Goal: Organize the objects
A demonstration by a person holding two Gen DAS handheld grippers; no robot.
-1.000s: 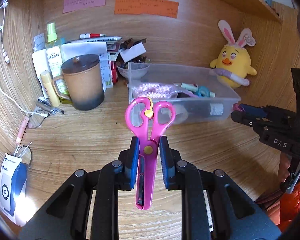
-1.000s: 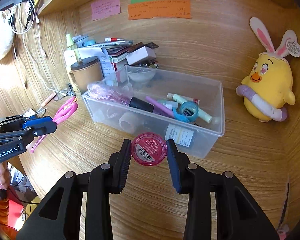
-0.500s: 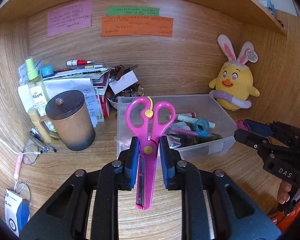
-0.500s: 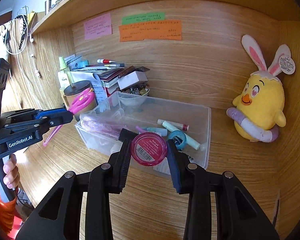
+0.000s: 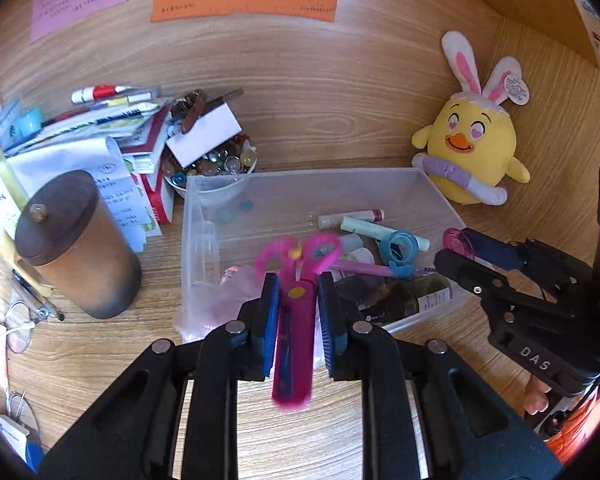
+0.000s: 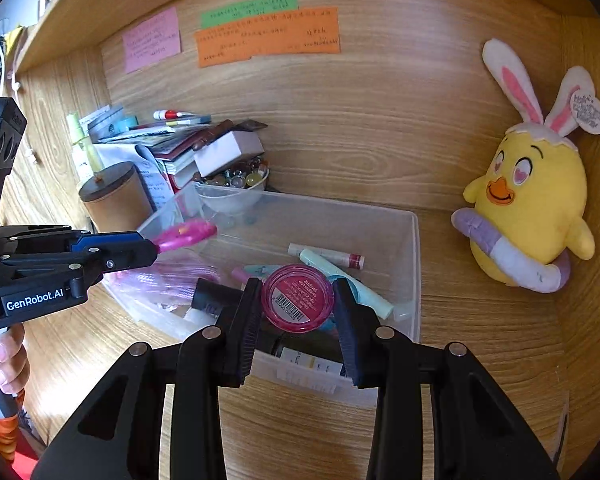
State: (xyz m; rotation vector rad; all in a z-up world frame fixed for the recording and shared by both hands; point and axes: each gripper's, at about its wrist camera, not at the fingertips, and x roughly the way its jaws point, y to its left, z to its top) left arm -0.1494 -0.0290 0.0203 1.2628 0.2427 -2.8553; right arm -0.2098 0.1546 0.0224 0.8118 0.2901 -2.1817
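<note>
Both hands are now hanging over the clear plastic bin [image 5: 440,196], where a second ago they were short of its near wall, so I judge the drop into it is close.

At far left, 1 lidded brown mug [image 5: 76,246] is standing beside a paper stack and 1 bowl of glass marbles [image 5: 216,164].

Next, the left gripper [image 5: 299,312] is clamping 1 pair of pink scissors [image 5: 296,280] near the pivot, handles forward over the bin's near-left part (the scissors are blurring, blades pointing back toward the camera).

Inside the bin I am counting at least 2 pale tubes [image 5: 350,218], 1 blue ring-shaped piece [image 5: 398,246], 1 pink pen and 1 dark bottle [image 5: 412,300]; more is lying underneath that I cannot separate.

Further right, the right gripper [image 6: 296,308] is pinching 1 round pink jar [image 6: 297,298] by its sides, barcode label facing the lens, above the bin's near wall.

At far right, 1 yellow chick plush [image 6: 528,208] is leaning against the wooden back panel, outside the bin.
</note>
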